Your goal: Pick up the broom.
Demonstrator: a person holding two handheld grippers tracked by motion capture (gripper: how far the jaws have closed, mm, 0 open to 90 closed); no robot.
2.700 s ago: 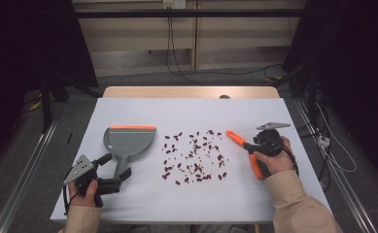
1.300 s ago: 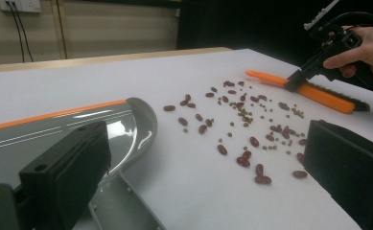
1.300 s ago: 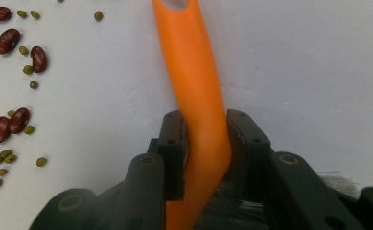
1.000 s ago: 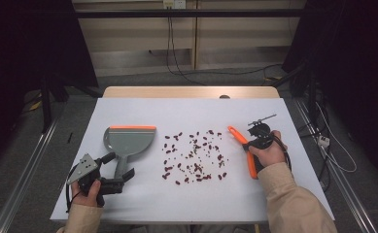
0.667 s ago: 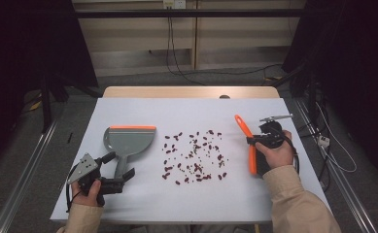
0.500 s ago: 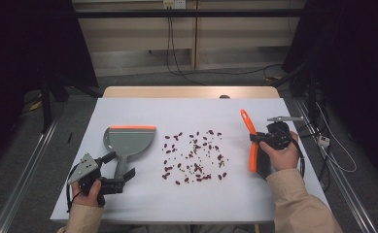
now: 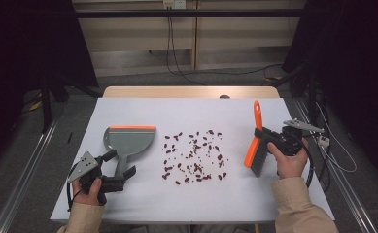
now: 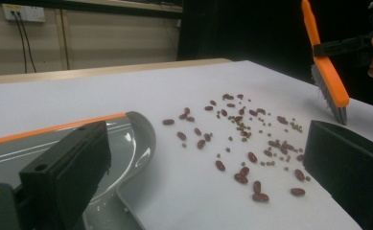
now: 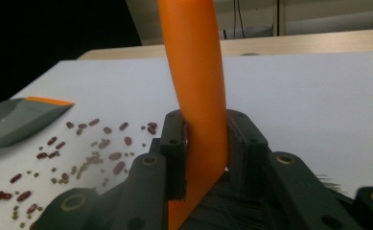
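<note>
Right gripper [image 7: 266, 137] clamps the brush [image 7: 253, 145]; left gripper [image 7: 121, 165], jaws apart, straddles the dustpan [image 7: 128, 141] handle.

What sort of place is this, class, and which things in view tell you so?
Probably a lab or recording room, not a home. A white table stands in a bare room with dark curtains, a wall socket trailing cables, and a person working hand-held grippers on a brush, dustpan and beans.
</note>
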